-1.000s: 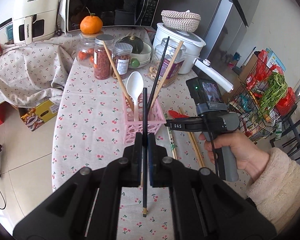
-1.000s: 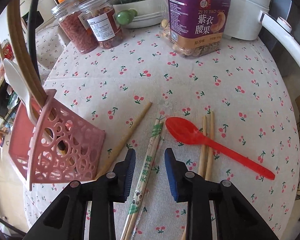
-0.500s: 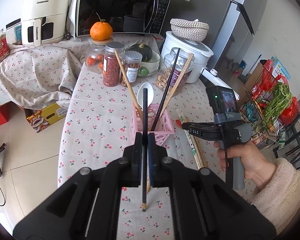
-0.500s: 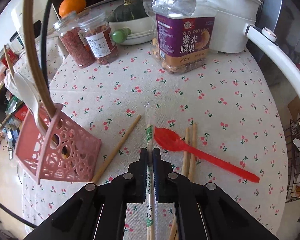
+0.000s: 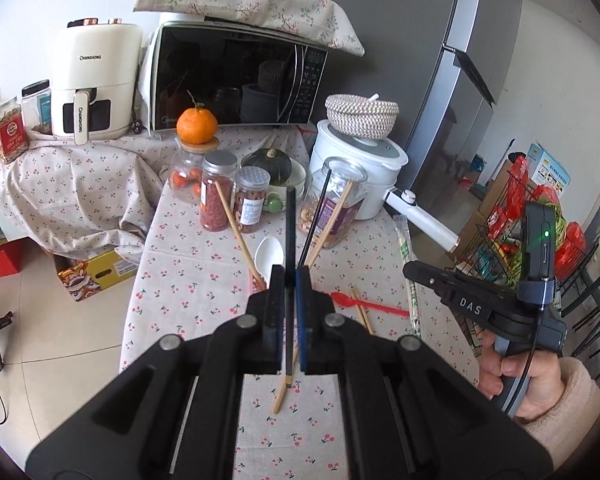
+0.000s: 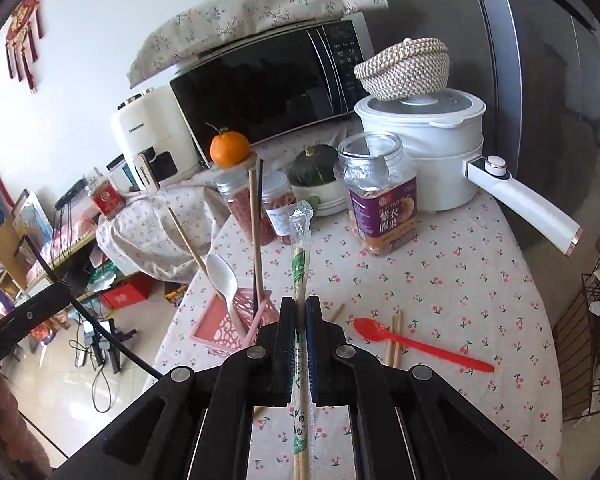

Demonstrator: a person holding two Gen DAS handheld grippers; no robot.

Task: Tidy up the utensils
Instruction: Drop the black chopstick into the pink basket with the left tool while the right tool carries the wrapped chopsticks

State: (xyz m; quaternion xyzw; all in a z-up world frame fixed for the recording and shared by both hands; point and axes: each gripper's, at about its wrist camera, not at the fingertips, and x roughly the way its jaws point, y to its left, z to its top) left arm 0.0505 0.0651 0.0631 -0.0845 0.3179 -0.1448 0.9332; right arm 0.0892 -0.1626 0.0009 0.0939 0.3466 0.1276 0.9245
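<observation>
Gripping wrapped chopsticks [image 6: 301,248] upright, right hand-held gripper [image 6: 299,312] above table.

cherry-print table [image 6: 440,280], red spoon [image 6: 416,344], loose chopsticks [image 6: 394,340]

Glossy red plastic spoon [image 6: 416,342], bare wooden chopsticks [image 6: 393,338], matt cherry-print cloth [image 6: 452,280].

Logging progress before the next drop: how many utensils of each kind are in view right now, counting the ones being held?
spoons: 2 (white spoon, red spoon)
black chopsticks: 2
bare wooden chopsticks: 5
wrapped chopstick pack: 1
Total: 10
</observation>
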